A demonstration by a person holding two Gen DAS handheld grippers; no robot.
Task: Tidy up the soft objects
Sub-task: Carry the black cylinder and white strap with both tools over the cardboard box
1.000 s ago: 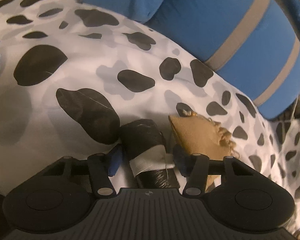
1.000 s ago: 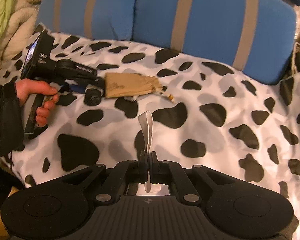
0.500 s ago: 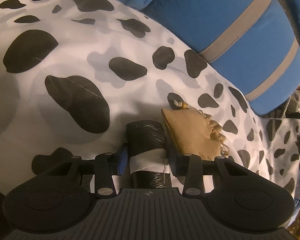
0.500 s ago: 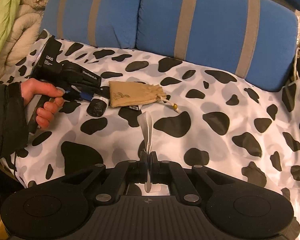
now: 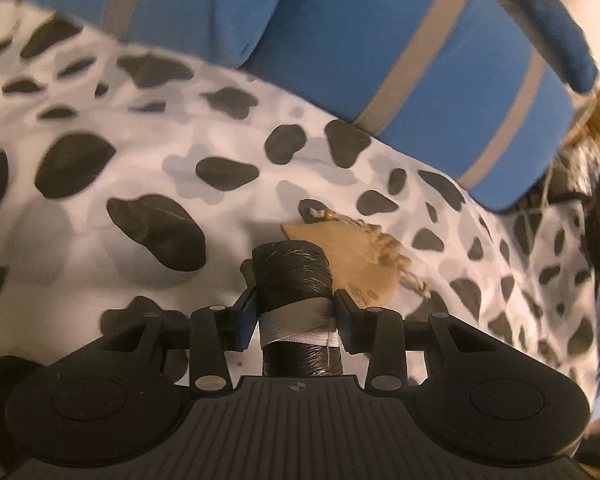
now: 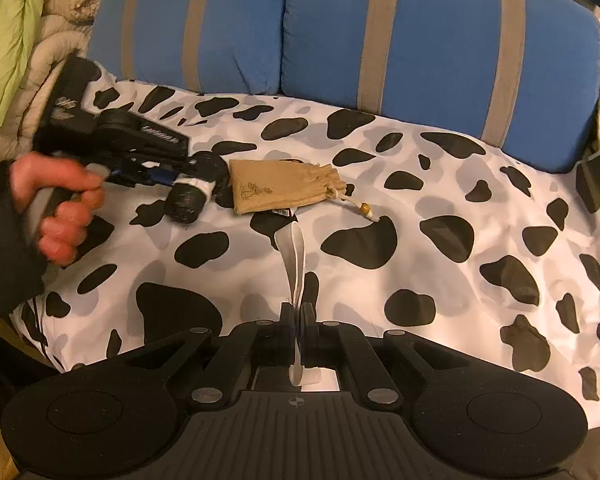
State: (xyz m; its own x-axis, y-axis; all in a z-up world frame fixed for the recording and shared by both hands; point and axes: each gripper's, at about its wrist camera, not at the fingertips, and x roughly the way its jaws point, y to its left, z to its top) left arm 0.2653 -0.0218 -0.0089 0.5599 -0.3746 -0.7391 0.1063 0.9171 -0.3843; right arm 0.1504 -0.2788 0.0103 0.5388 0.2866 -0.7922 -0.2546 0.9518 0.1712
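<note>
Clamping a black roll (image 5: 292, 276) at its white band, the left gripper (image 5: 294, 312) held it just left of the tan pouch (image 5: 356, 260); the right gripper (image 6: 298, 320) pinched shut on a white strip (image 6: 294, 256) rising ahead of its jaws

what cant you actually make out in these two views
- Left wrist view: the near end of the black plastic roll with a white band, hidden behind the left gripper body.
- Right wrist view: where the white ribbon strip ends, tucked under the tan drawstring pouch.
- Right wrist view: the person's left hand, motion-blurred.
- Right wrist view: the small print on the pouch, too small to read.
</note>
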